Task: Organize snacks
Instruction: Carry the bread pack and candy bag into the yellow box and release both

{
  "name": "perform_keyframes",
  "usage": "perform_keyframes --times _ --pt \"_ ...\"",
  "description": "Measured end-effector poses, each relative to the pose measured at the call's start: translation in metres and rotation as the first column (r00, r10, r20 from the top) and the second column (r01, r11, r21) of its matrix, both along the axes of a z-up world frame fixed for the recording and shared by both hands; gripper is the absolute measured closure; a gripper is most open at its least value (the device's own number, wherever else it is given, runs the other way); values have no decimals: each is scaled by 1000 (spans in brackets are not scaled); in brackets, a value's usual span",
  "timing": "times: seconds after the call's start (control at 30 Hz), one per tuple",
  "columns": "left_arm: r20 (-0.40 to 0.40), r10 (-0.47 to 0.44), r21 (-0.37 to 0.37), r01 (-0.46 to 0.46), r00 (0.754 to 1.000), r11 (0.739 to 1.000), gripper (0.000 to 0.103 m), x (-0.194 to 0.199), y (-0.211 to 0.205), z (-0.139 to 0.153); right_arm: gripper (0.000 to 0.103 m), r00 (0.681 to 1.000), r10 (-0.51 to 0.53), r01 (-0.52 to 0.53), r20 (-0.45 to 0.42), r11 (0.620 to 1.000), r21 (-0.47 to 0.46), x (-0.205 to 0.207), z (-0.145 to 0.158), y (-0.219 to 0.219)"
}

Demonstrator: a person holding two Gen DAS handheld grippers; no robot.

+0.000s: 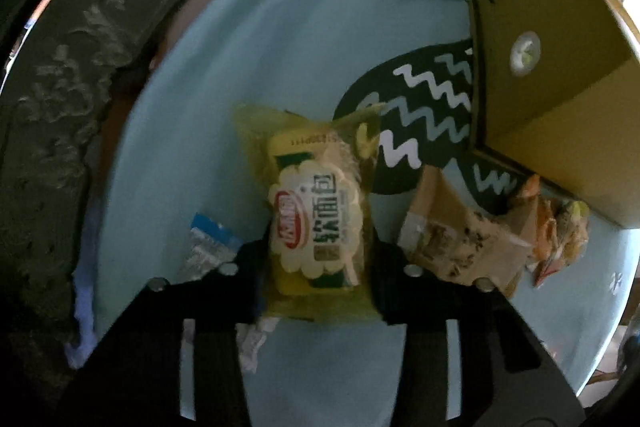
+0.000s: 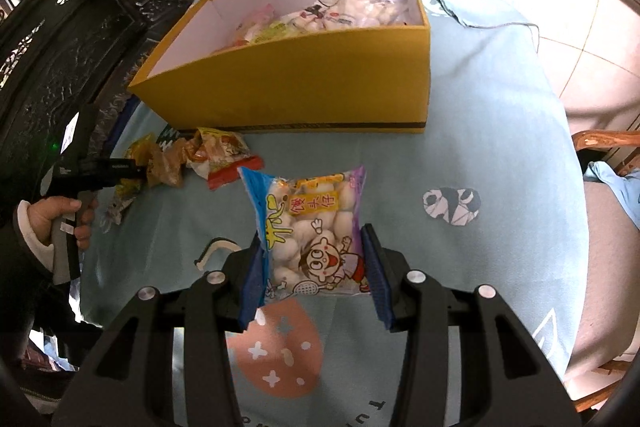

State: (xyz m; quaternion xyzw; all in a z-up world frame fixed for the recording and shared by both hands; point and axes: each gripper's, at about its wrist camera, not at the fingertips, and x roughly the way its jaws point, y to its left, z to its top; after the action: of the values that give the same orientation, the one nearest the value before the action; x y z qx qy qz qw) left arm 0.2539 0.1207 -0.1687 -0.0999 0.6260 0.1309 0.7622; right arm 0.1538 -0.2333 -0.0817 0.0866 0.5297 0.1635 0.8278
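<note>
My left gripper [image 1: 318, 251] is shut on a yellow soft-bread packet [image 1: 316, 215], held above the light blue tablecloth. The yellow box [image 1: 532, 39] stands to its right. My right gripper [image 2: 312, 267] is shut on a bag of white bun snacks [image 2: 312, 227] with a cartoon boy on it, in front of the open yellow box [image 2: 300, 83], which holds several snack packets [image 2: 320, 15]. The left gripper [image 2: 100, 169] also shows in the right wrist view at the left, among loose packets.
Loose packets lie near the box: a beige one [image 1: 452, 239], an orange one [image 1: 556, 227], a blue-white wrapper [image 1: 208, 247], and a red-edged bag [image 2: 224, 159]. Dark carved wooden furniture [image 2: 60, 39] stands at the left. A wooden chair [image 2: 608, 143] is at the right.
</note>
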Motion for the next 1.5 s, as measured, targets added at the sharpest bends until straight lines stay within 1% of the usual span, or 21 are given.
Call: perform_keyframes --times 0.03,0.1,0.2,0.37,0.53,0.67,0.73,0.9,1.0,1.03,1.07,1.1,1.13,1.17,1.2,1.23,1.3,1.33,1.4,1.47,1.5 --pt "16 -3 -19 4 1000 1000 65 -3 -3 6 57 1000 3 -3 5 1000 0 -1 2 1" --pt "43 -17 -6 18 999 1000 65 -9 -9 19 57 1000 15 -15 23 1000 1 -1 9 5" --pt "95 -25 -20 27 995 999 65 -20 -16 42 57 999 19 -19 42 1000 12 0 18 8" --pt "184 -77 -25 83 980 996 65 -37 -34 87 57 998 13 -16 69 999 33 0 31 7" --pt "278 -148 -31 163 949 986 65 -39 -60 137 57 993 -13 6 116 998 63 6 51 -1" --pt "335 -224 -40 252 915 967 65 -28 -88 168 57 983 -31 15 180 996 88 22 77 -6" --pt "357 -258 -44 292 898 955 65 -14 -105 182 57 977 -48 25 208 994 111 37 91 -7" --pt "379 -322 -41 364 867 931 65 37 -136 192 57 961 -72 44 266 993 112 82 111 3" --pt "368 -342 -56 388 865 920 64 70 -152 185 56 962 -93 66 257 991 113 113 108 9" --pt "368 -348 -59 395 862 917 63 77 -156 182 54 964 -96 75 248 993 93 127 103 13" --pt "370 -351 -66 401 860 913 59 87 -160 178 53 966 -98 84 241 994 66 138 98 17" --pt "371 -351 -68 402 860 913 38 94 -163 174 48 966 -108 103 233 994 33 150 92 20" --pt "361 -349 -57 394 865 917 22 104 -166 169 42 967 -120 121 224 993 11 156 88 21" --pt "362 -341 -36 379 867 925 8 108 -166 168 38 967 -151 160 205 987 -25 164 80 21" --pt "370 -330 0 355 869 935 8 109 -164 167 35 964 -175 186 202 982 -37 165 76 19" --pt "373 -331 0 357 867 934 8 108 -163 167 35 959 -187 197 212 980 -29 163 75 17" --pt "383 -342 -26 380 858 924 8 102 -157 166 35 959 -161 168 231 986 -12 152 74 15" --pt "380 -342 -16 376 859 927 8 96 -150 164 35 958 -149 159 244 987 -22 144 73 15" --pt "367 -330 -7 357 870 934 8 86 -139 160 35 958 -125 135 259 991 -21 132 72 15" --pt "357 -298 -41 333 885 942 8 71 -122 154 35 957 -103 111 273 994 -14 117 73 14" --pt "354 -286 -42 321 891 946 8 64 -116 152 35 955 -92 100 282 995 -13 109 74 14"
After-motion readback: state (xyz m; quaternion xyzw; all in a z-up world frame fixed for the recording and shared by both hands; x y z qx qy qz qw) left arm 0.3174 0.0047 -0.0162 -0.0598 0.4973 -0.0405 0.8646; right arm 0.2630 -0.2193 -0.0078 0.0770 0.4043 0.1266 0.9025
